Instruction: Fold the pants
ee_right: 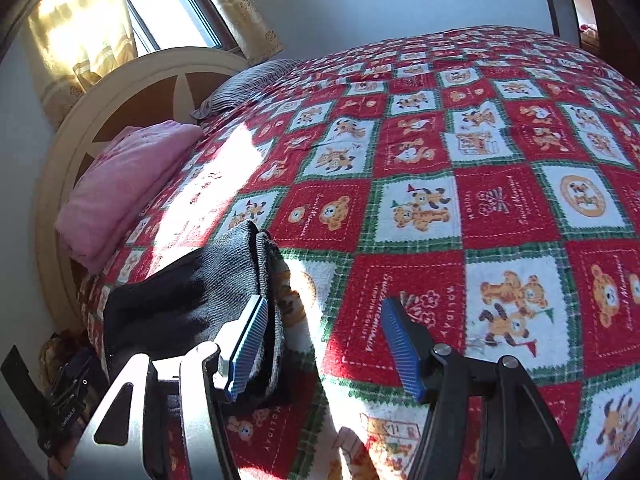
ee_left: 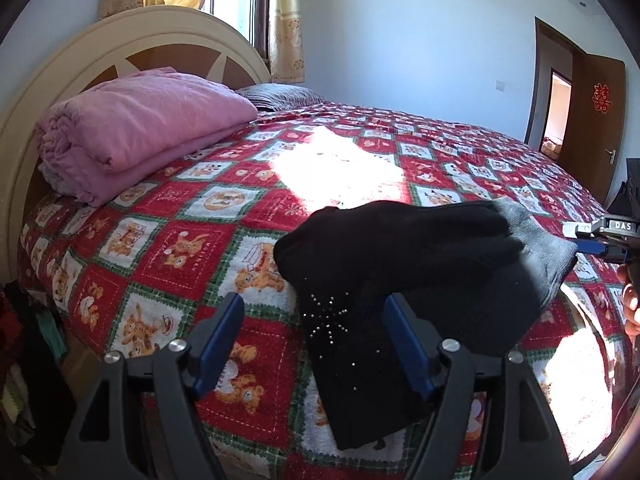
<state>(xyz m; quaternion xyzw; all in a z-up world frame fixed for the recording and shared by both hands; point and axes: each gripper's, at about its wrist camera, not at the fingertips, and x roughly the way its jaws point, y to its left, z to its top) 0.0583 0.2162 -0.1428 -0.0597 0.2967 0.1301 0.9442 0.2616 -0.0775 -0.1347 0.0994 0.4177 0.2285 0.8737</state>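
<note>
Black knit pants with a grey ribbed waistband [ee_left: 400,256]: one, bunched in a heap
Red, white and green checked bear-print bedspread [ee_left: 168,240]: one
Folded pink blankets [ee_left: 140,124]: one stack by the headboard
Striped grey pillows [ee_left: 280,94]: one
Cream and brown round wooden headboards [ee_left: 120,40]: one
Yellow patterned curtains [ee_left: 286,20]: two panels
Brown wooden doors [ee_left: 592,120]: one
Tongs with blue pads: two, left [ee_left: 316,344] and right [ee_right: 324,344]

You see a folded pink blanket [ee_left: 136,128] lying on the bedspread [ee_left: 192,216] near the headboard [ee_left: 80,52], a striped pillow [ee_left: 280,94] just beside it.
</note>
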